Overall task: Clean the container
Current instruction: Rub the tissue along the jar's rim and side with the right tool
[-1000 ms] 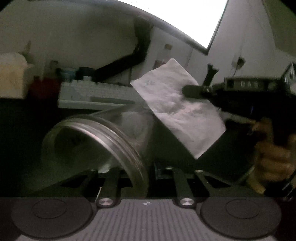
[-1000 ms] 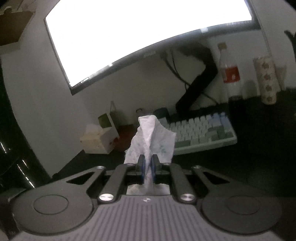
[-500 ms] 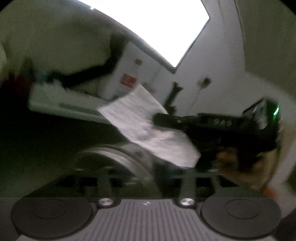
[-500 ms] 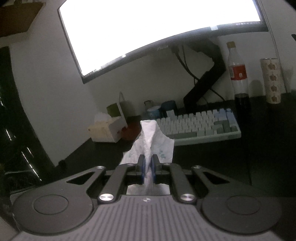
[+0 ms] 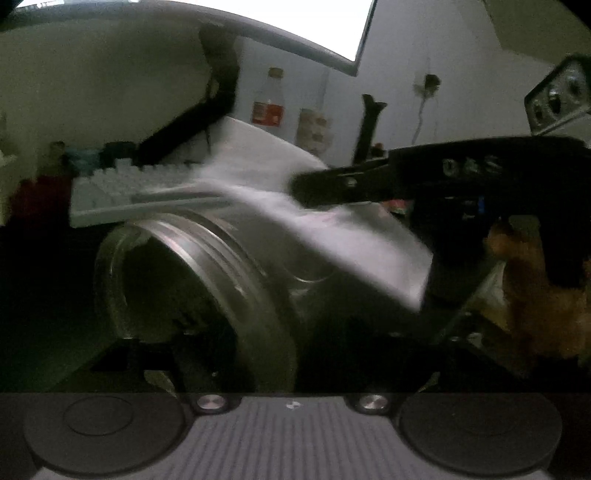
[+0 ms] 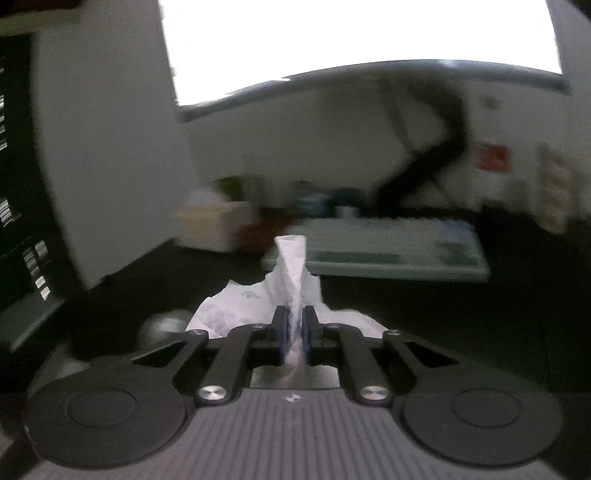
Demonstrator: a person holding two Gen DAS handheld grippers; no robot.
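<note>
A clear glass jar (image 5: 207,280) lies on its side on the dark desk, its threaded mouth turned left and toward me. It fills the space between my left gripper's (image 5: 295,347) jaws, which are opening. Their tips are lost in the dark, and I see no pad pressing on the glass. My right gripper (image 5: 306,184) reaches in from the right, shut on a white tissue (image 5: 332,236) that drapes over the jar's side. In the right wrist view the tissue (image 6: 291,258) sticks up from the shut right gripper (image 6: 293,325).
A pale keyboard (image 5: 140,188) lies behind the jar, below a bright monitor (image 5: 258,22) on a black arm. A cola bottle (image 5: 269,99) and a patterned cup stack (image 5: 312,129) stand at the back. A person's hand (image 5: 535,295) holds the right gripper. A tissue box (image 6: 214,221) sits back left.
The left gripper's jaws have spread and the jar now sits larger and closer between them. The right gripper has lowered the tissue from above the jar onto it.
</note>
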